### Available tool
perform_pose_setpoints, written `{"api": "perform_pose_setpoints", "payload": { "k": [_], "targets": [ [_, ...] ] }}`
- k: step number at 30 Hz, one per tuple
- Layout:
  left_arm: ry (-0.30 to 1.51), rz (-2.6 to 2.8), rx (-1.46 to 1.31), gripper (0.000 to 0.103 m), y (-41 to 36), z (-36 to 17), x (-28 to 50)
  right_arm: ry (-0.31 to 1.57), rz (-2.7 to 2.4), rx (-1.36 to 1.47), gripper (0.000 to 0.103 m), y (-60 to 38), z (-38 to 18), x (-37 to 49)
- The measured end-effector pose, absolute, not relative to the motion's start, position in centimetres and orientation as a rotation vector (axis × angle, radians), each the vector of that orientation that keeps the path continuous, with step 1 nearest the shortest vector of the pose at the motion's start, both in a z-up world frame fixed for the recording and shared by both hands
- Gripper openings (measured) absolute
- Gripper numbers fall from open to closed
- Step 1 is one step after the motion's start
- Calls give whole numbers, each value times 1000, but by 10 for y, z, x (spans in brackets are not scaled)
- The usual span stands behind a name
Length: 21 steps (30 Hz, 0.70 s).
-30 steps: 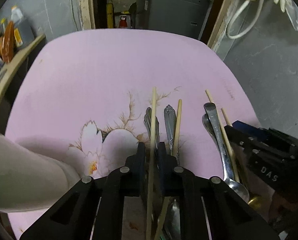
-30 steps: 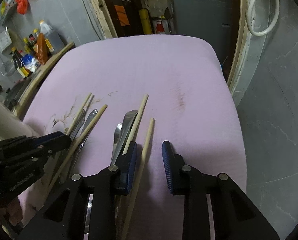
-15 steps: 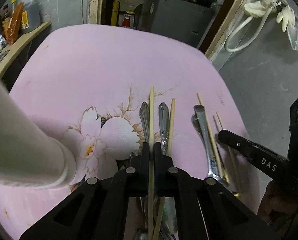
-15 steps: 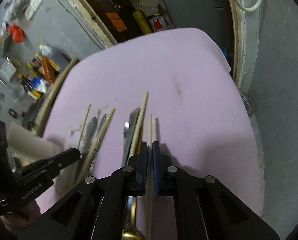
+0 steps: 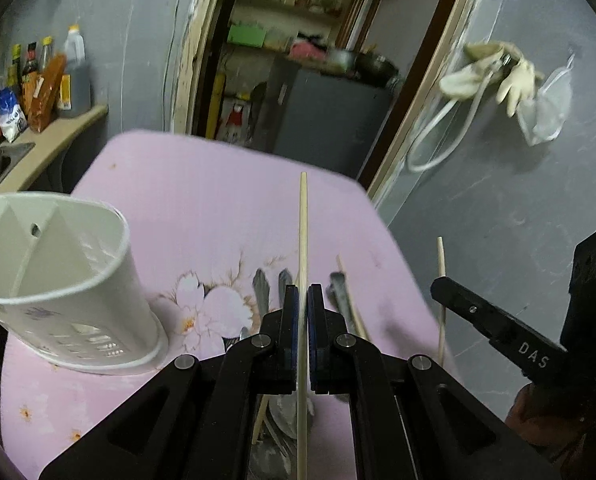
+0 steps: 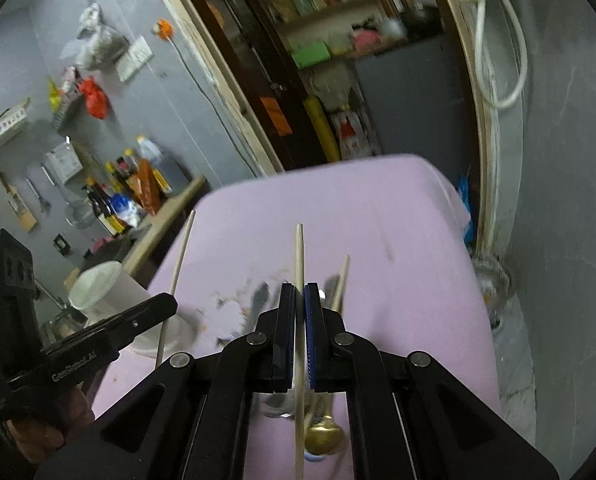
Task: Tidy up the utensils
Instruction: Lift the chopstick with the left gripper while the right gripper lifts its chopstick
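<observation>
My left gripper [image 5: 302, 294] is shut on a pale wooden chopstick [image 5: 303, 232], lifted off the pink table [image 5: 202, 184]. A white divided utensil holder [image 5: 64, 280] stands on the table to its left. My right gripper [image 6: 299, 292] is shut on a second chopstick [image 6: 299, 252], also raised. Each gripper shows in the other's view with its stick: the right gripper's chopstick [image 5: 441, 276], the left gripper's chopstick [image 6: 178, 264]. Metal cutlery handles [image 5: 264, 290] and another chopstick [image 5: 347, 292] lie on the table below; a gold spoon bowl [image 6: 323, 438] shows under the right gripper.
A counter [image 5: 46, 148] with sauce bottles [image 5: 38, 80] runs along the left wall. A doorway with a grey cabinet [image 5: 325, 112] lies beyond the table. A hose and gloves [image 5: 493, 76] hang on the grey wall at right. The holder [image 6: 110, 292] appears at left in the right wrist view.
Both grippers have closed on a chopstick each and risen off the table, tilting up. The utensil holder has come into full view at left.
</observation>
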<state>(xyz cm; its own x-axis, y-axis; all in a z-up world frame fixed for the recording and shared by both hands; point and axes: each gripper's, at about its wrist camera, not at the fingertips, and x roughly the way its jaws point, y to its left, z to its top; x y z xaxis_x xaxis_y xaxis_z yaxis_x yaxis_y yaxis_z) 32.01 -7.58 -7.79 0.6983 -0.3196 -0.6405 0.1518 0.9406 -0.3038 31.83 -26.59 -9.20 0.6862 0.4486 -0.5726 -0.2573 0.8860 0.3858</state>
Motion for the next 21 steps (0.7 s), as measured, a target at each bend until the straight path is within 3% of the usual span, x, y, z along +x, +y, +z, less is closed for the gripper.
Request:
{"api": "perform_pose_setpoints", "payload": {
  "k": [7, 21],
  "targets": [
    [633, -276, -288, 3, -37, -36, 305, 589, 442, 293, 3, -240, -48, 303],
    [414, -77, -358, 3, 127, 18, 307, 258, 555, 315, 3, -109, 25, 335]
  ]
}}
